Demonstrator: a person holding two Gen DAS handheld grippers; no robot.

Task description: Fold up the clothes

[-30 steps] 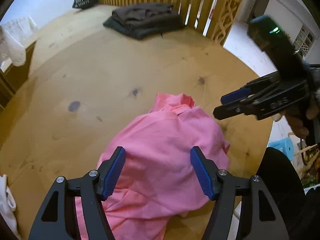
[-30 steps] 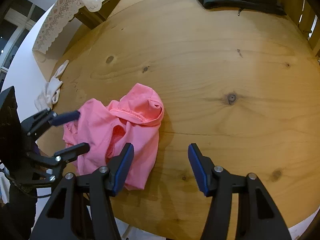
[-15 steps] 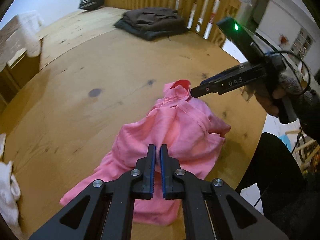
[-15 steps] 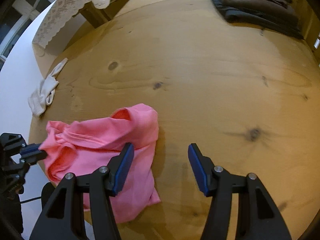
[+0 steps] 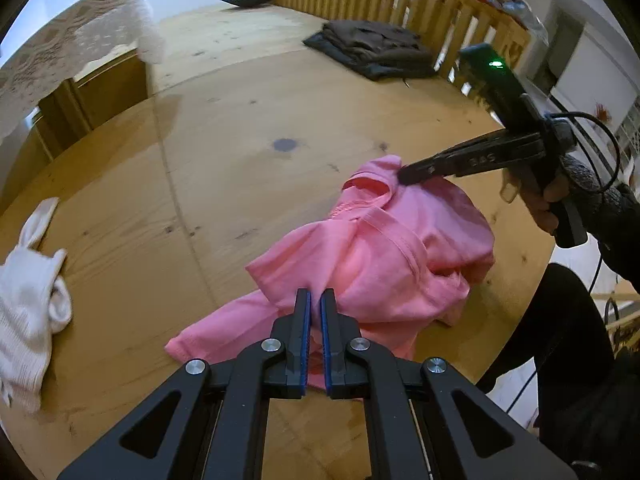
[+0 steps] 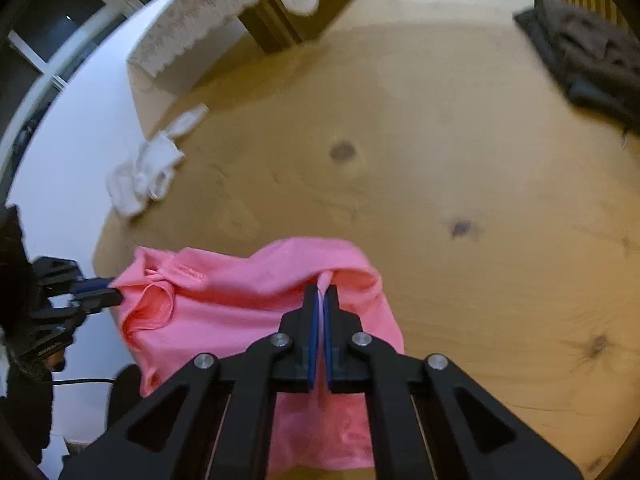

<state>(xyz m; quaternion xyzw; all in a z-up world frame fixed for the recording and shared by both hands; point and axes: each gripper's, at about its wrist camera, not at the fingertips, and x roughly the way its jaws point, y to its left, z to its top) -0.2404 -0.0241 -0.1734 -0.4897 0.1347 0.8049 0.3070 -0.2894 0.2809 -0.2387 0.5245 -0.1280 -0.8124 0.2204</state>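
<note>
both claws, left gripper (image 5: pixel 314 300) and right gripper (image 6: pixel 321 294), pinch the pink shirt (image 5: pixel 384 256) between closed fingers, likely to spread it.

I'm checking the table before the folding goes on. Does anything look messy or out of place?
The pink shirt is bunched in a heap, pinched by both the left gripper and the right gripper. A crumpled white garment lies at the table edge. The dark clothes sit neatly folded.

Setting: a home. Large light pine tabletop (image 5: pixel 248 128), slatted wooden railing (image 5: pixel 404 4) behind it, white lace-edged cloth (image 5: pixel 72 44) over a wooden cabinet (image 5: pixel 104 96), folded dark garments (image 5: pixel 376 46), white shelving (image 5: pixel 628 128) beyond.
</note>
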